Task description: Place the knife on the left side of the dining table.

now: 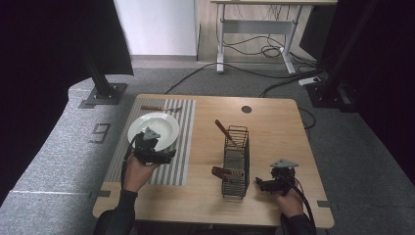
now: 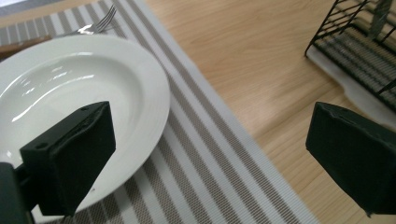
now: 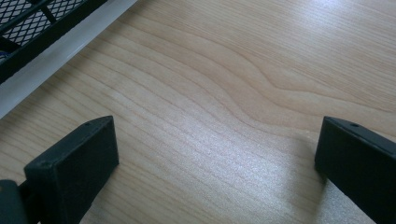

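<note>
I am holding the left tool (image 1: 157,155) released at the 5 o'clock rim of the white plate (image 1: 159,126) on the striped mat (image 1: 182,147); right tool (image 1: 264,184) released over bare counter (image 1: 274,127). Risk: closing off-centre, plate skidding.

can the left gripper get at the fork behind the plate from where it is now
Probably, with some care. The left gripper is open, near the plate. The fork lies on the striped mat at the plate's far rim, so reaching over the plate looks free.

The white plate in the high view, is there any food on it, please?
No, the white plate on the striped placemat has a bare, glossy inside.
</note>
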